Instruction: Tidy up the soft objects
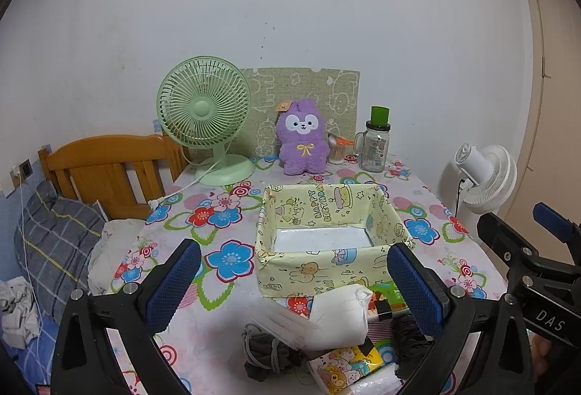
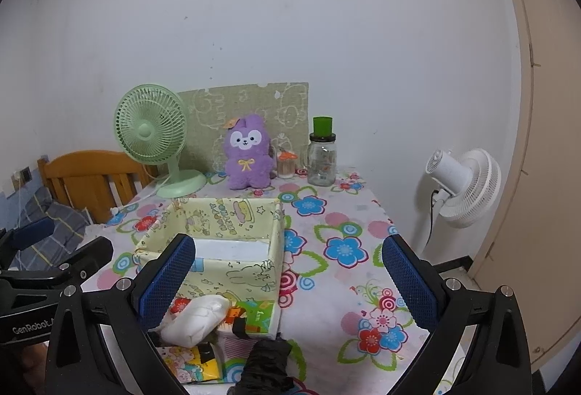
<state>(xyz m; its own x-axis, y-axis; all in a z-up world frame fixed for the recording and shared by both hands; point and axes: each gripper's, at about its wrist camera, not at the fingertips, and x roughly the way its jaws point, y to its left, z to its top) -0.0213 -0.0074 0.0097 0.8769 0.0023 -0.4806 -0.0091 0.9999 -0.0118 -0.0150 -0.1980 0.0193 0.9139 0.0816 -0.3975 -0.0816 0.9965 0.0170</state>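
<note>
the left tool hangs above the near edge of the table with its blue-padded jaws spread wide and nothing between them; the right tool is likewise wide and holds nothing; a yellow cartoon-print box stands open in the middle of the flowered cloth, only its pale floor showing inside; just in front of the box lies a heap of soft things: a white soft bundle on top, a grey sock at its left, a dark cloth at its right, and colourful tissue packs beneath; a purple plush toy sits upright at the far side between a green fan and a glass jar.
</note>
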